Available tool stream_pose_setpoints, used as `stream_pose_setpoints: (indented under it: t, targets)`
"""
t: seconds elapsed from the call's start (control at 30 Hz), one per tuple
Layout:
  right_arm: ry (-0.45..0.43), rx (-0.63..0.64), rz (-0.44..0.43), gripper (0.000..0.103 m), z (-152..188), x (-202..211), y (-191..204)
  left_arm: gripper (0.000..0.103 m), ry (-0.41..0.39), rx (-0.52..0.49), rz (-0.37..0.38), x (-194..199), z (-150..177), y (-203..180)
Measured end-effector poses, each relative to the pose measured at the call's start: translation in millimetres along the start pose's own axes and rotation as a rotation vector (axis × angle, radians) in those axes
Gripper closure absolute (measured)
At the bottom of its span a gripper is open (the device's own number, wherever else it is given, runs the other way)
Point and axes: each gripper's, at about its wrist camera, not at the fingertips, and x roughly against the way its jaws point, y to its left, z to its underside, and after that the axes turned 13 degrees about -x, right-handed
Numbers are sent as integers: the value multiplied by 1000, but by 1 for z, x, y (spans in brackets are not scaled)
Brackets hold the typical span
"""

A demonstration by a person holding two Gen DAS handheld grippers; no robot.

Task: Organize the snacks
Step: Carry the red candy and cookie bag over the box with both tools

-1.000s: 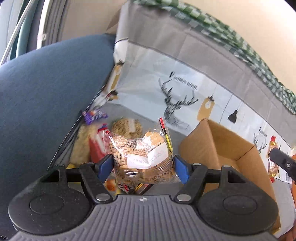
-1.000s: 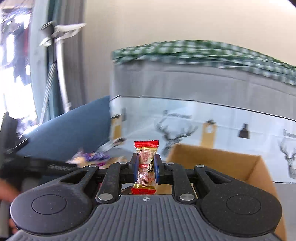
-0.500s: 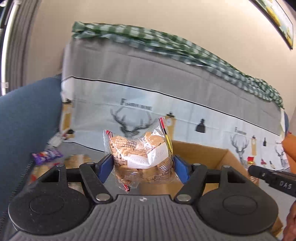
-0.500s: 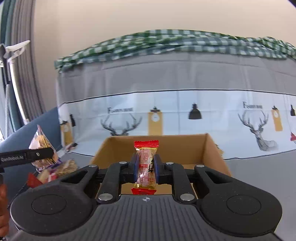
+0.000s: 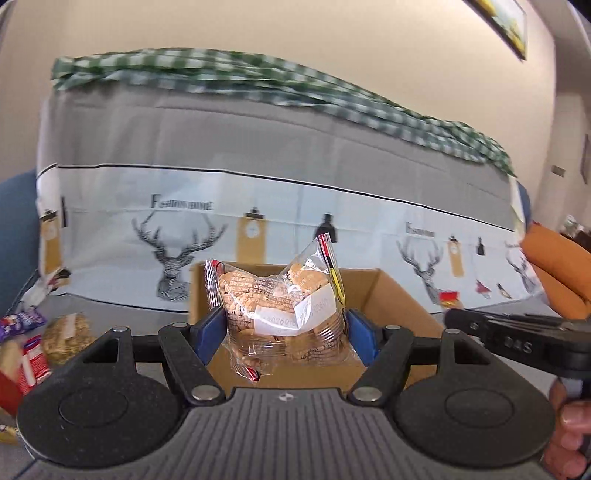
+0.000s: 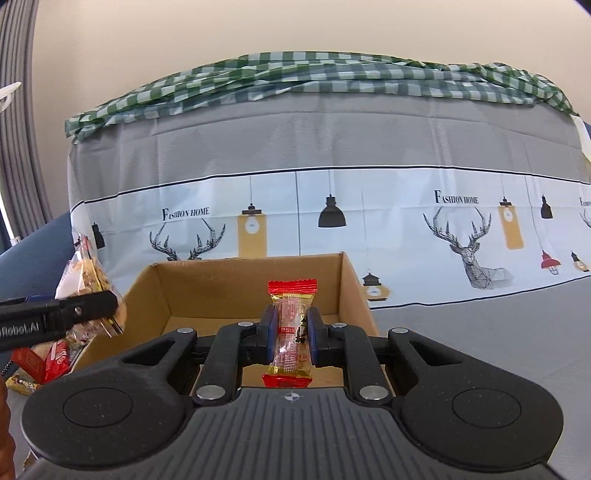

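a grey sofa cover [image 6: 325, 136] printed with stags, hanging lamps and the words "fashion home" is draped over the backrest and down onto the seat. a green-and-white checked cloth [image 6: 332, 79] lies bunched along its top edge. behind rises a plain beige wall [image 5: 295, 37], with a framed picture [image 5: 506, 22] at its upper right. grey curtains [image 6: 18, 110] hang at the left.
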Motion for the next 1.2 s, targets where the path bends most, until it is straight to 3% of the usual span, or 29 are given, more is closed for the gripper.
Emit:
stream_pose_setpoints:
  t: [1.2]
  targets:
    - [-1, 10, -4, 86, 1, -1, 4, 28, -7, 22, 52, 2, 0, 1]
